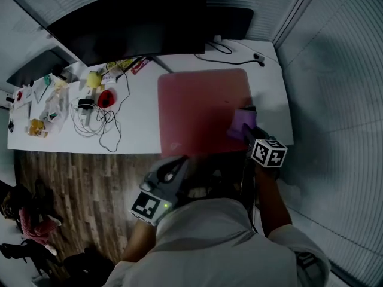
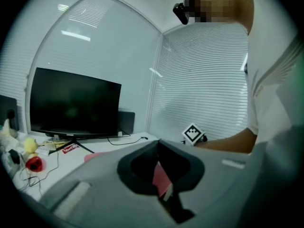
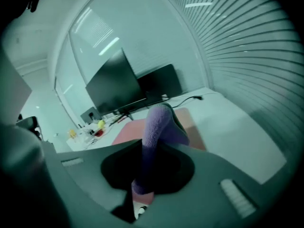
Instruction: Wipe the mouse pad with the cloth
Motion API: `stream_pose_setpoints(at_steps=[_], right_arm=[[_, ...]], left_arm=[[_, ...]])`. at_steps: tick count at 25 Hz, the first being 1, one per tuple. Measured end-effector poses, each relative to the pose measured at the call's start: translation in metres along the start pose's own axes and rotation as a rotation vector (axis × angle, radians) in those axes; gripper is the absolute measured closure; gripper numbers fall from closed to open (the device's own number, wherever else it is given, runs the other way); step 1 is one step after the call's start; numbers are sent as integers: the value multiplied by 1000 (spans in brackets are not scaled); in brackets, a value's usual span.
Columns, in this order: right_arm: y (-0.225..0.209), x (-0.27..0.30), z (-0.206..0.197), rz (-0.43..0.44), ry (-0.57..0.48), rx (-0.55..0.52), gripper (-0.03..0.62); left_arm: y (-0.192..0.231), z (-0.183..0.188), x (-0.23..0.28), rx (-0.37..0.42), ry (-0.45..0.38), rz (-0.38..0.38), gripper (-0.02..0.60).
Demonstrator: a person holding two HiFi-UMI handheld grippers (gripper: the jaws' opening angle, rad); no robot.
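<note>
White rectangular desk (image 1: 142,119), far side. Large black flat monitor (image 1: 131,17) at far left; smaller dark screen (image 1: 230,21) to its right. Brown wood-plank floor (image 1: 78,184), near left. White horizontal slatted blinds (image 1: 335,88), right wall. Bright strip lights (image 2: 76,34) overhead.

Purple cloth (image 1: 240,124), pink mouse pad (image 1: 197,109)

mouse pad (image 1: 200,109): near edge hidden under the left gripper (image 1: 175,167) and the person's chest.
cloth (image 3: 156,122): lower end buried between the fingers of the right gripper (image 3: 151,146).
monitor (image 1: 131,17): top cut off by head view's edge.
tabletop (image 1: 140,118): left-end clutter too small to name.
</note>
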State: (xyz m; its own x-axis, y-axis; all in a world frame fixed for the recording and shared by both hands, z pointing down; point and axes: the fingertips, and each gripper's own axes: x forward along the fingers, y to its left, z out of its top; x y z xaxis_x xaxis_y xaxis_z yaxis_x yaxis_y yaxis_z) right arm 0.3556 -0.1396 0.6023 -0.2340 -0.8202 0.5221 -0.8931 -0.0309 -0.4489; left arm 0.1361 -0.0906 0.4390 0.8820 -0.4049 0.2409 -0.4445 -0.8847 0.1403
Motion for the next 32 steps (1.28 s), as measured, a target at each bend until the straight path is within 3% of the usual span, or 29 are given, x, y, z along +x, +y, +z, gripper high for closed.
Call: stream_pose_setpoints(at_steps=[4,7,11,15,21,25,32], right_arm=[[124,41,-19,220,80,-59,546],[212,72,-51,337,159,-116,546],[311,118,-102,436,243,-184,546],[374,150,-137,463,274,-213,546],[378,175,-179,362,358,-294,546],[348,177,-187,269,380,-262,546],[266,155,-174,152,362,-193,546]], left_arm=[[34,2,-53,-5,-19,54,580],[64,-5,-105,-26,-17,107,578],[106,-28,-172,-61,-3,183,578],[135,-42,-219,-62,-9,227,578],[148,-43,-243,-76,-49,230,578],[146,-52,-234,-84,-37,185,580],[117,-39,-184,-31,-27,111,580]])
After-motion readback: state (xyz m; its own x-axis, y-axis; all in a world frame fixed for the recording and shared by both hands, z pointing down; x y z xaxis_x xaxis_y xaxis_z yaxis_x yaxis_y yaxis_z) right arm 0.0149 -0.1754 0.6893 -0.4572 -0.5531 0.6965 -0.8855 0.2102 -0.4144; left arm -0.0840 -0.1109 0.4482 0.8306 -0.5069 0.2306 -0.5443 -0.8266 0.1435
